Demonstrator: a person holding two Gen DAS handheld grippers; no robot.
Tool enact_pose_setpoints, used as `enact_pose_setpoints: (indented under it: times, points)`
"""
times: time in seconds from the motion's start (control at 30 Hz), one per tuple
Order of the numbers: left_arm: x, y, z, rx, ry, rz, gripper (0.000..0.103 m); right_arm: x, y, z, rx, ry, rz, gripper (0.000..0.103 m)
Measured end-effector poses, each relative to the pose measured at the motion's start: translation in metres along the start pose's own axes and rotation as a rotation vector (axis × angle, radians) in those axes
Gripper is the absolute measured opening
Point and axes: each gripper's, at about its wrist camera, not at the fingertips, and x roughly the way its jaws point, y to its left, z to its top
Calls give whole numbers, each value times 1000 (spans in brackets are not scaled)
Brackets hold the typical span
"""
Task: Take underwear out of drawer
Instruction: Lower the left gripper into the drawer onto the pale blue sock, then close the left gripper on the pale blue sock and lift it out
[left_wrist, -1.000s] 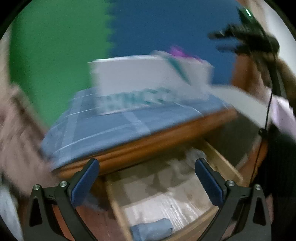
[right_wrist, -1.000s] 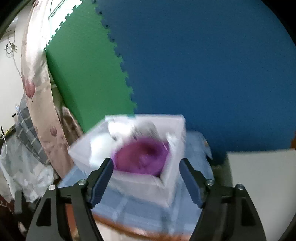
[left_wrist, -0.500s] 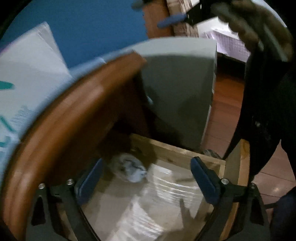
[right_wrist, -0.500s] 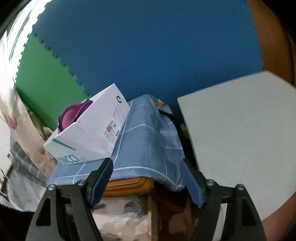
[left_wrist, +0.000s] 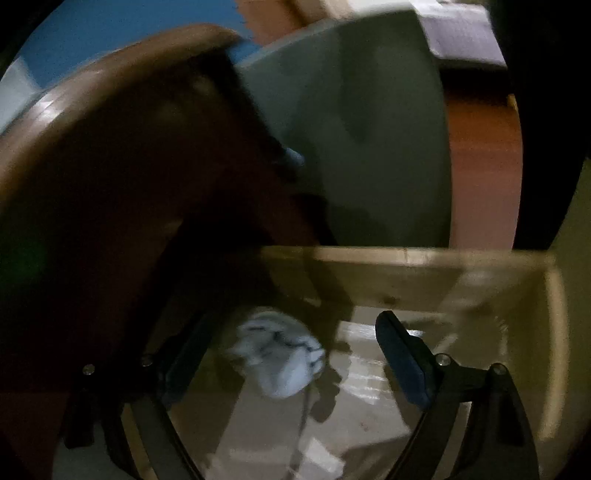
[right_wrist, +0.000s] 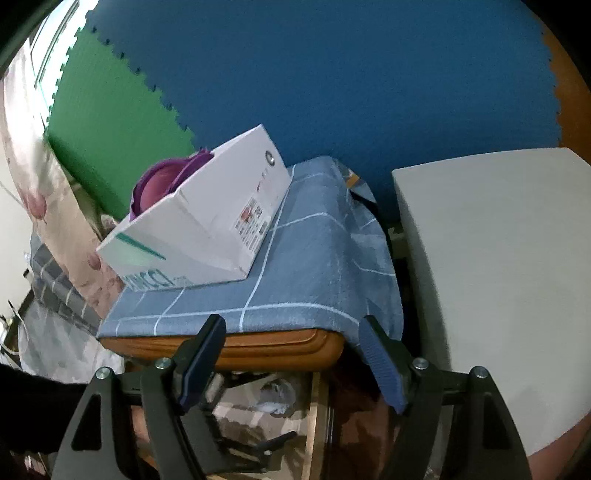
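Underwear (left_wrist: 279, 360): pale grey-white bundle lying on the floor of the open drawer (left_wrist: 406, 275), deep under the overhang of the dark wooden top.

Left wrist view. Left gripper (left_wrist: 291, 362) points down into the drawer. Its jaws have just been closing a little but stand wide; the bundle lies between the fingers, nearer the left finger (left_wrist: 184, 363), well clear of the right finger (left_wrist: 402, 363). No pad is seen pressing the cloth; the left pad is dim and blurred. Beyond the fingertips runs the pale wooden drawer wall; past it, a grey panel (left_wrist: 369, 122).

Right wrist view. Right gripper (right_wrist: 291, 360) open, nothing between the fingers. Just beyond the fingertips is the orange-brown edge of the tabletop (right_wrist: 258, 349), covered by a blue checked cloth (right_wrist: 306, 258). On the cloth, past the left finger, a white cardboard box (right_wrist: 207, 225) holds something purple (right_wrist: 162, 181). Below the fingers the drawer shows, with the pale bundle inside and the other gripper reaching in. The grey panel lies right of the right finger.
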Motion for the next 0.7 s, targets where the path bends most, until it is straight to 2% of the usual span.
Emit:
enact_pose_setpoints:
  times: [0.2,0.27,0.33,0.43,0.57,0.7]
  points:
    - [29,3,-10,-20,11,134,87,6,2,-2,-17,26,-12,76]
    - [36,8,-12,-43,44,127,72,9,0,-1,-7,35,-11,76]
    - [39,13,-14,-74,86,103,36,13,-1,-1,2,52,-12,76]
    - [35,5,-15,-28,165,95,20,17,-1,-3,0,64,-11,76]
    - [2,-2,-13,30,175,4,18,18,0,-3,-11,66,-19,76]
    - [-40,5,-7,53,162,-25,18,19,2,-3,-11,66,-27,76]
